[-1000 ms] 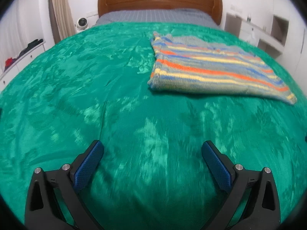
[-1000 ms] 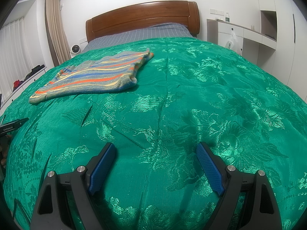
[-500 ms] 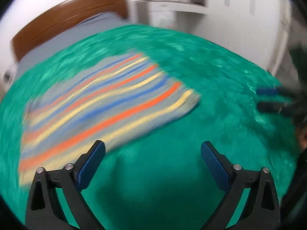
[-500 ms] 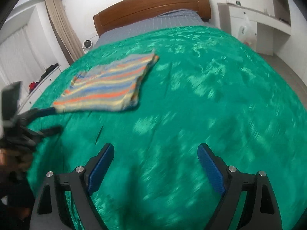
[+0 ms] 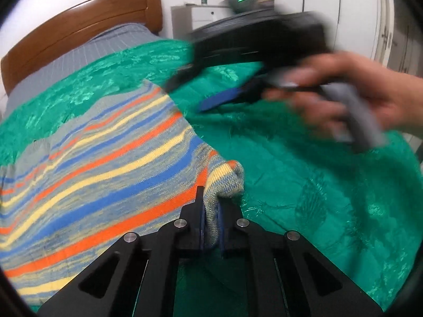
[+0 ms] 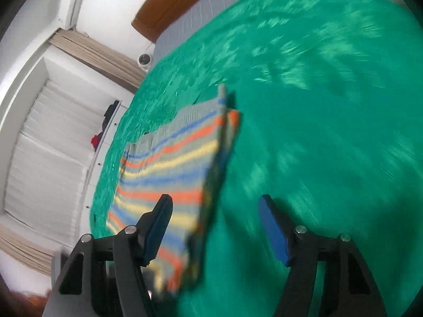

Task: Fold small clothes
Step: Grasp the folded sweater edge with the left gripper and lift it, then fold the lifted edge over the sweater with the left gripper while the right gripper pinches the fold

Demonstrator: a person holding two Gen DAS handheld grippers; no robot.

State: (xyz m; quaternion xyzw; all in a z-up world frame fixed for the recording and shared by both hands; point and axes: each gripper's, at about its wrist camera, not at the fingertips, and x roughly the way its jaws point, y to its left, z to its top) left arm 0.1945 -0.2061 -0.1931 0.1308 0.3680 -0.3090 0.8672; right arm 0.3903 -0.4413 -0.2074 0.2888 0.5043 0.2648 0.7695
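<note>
Left wrist view: my left gripper point(image 5: 210, 220) is clamped on the near corner of the folded knit garment striped in grey, blue, orange and yellow point(image 5: 105, 163), the bunched fabric pinched between both blue pads. The garment lies on the shiny green patterned bedspread point(image 5: 304, 185), towards the brown wooden headboard point(image 5: 79, 26). My right hand point(image 5: 357, 92), blurred, holds the right gripper point(image 5: 219, 100) above the bedspread, just beyond the garment's far edge.

Right wrist view: my right gripper point(image 6: 215, 229) has its jaws apart and closing. The garment's point(image 6: 169, 163) edge runs between the blue pads point(image 6: 273, 231), but blur hides whether either pad touches it.
</note>
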